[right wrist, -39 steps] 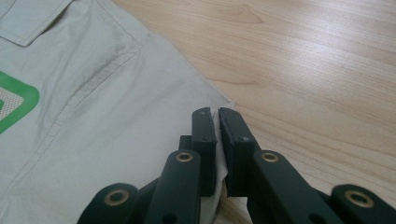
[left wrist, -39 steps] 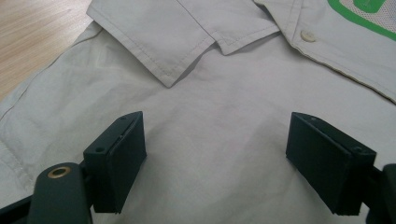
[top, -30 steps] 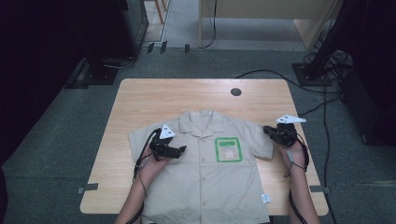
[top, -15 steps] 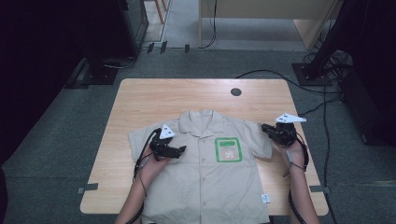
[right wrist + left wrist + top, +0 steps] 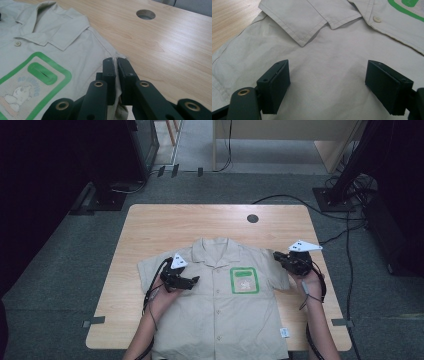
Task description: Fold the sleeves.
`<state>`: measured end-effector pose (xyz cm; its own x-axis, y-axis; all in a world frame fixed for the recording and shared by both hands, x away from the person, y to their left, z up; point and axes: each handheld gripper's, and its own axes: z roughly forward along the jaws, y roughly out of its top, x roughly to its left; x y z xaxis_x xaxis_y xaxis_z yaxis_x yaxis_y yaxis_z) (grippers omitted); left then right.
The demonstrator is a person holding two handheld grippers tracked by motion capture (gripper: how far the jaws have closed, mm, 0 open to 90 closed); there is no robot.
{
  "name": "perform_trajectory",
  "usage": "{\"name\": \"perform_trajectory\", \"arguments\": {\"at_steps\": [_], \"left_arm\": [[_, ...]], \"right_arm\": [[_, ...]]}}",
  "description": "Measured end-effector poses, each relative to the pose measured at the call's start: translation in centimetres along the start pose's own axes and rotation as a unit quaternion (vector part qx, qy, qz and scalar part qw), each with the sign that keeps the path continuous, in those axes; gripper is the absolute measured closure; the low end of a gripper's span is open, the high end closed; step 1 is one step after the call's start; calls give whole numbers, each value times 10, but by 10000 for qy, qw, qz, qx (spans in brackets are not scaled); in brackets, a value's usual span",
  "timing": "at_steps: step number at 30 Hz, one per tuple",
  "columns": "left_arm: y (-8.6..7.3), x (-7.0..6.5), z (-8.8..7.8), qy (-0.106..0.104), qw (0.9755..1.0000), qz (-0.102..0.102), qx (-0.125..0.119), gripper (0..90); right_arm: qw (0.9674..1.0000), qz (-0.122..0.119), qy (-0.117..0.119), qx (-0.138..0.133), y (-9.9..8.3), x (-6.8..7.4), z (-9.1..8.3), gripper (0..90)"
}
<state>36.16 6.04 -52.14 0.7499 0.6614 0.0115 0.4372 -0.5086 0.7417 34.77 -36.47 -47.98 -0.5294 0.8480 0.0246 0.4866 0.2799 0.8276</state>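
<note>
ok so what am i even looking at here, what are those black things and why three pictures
A person sits at a wooden table and holds a tool in each hand: a hand-held gripper with two black jaws. The high view comes from a camera above the table; the other two come from a camera riding on each gripper, looking along its jaws. A beige short-sleeved shirt with a green-edged chest pocket lies flat, front up. The right hand-held gripper is shut on the shirt's sleeve at its edge, with cloth pinched between the jaws. The left hand-held gripper is open over the shirt below the collar, holding nothing.

Shirt (image 5: 220, 315) on table's (image 5: 200, 222) near half; cable hole (image 5: 252, 218) behind it
</note>
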Motion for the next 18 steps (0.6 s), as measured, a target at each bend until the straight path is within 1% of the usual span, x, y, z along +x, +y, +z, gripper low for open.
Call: {"name": "perform_trajectory", "arguments": {"at_steps": [7, 12, 18], "left_arm": [[0, 0, 0, 0, 10000, -2, -1, 202], [0, 0, 0, 0, 10000, 0, 0, 201], [0, 0, 0, 0, 10000, 1, 0, 201]], "right_arm": [[9999, -86, 132, -17, 5, 10, 3, 851], [9996, -149, 225, -9, 9, 20, 7, 851], [9993, -178, 330, -43, 13, 30, 10, 851]]}}
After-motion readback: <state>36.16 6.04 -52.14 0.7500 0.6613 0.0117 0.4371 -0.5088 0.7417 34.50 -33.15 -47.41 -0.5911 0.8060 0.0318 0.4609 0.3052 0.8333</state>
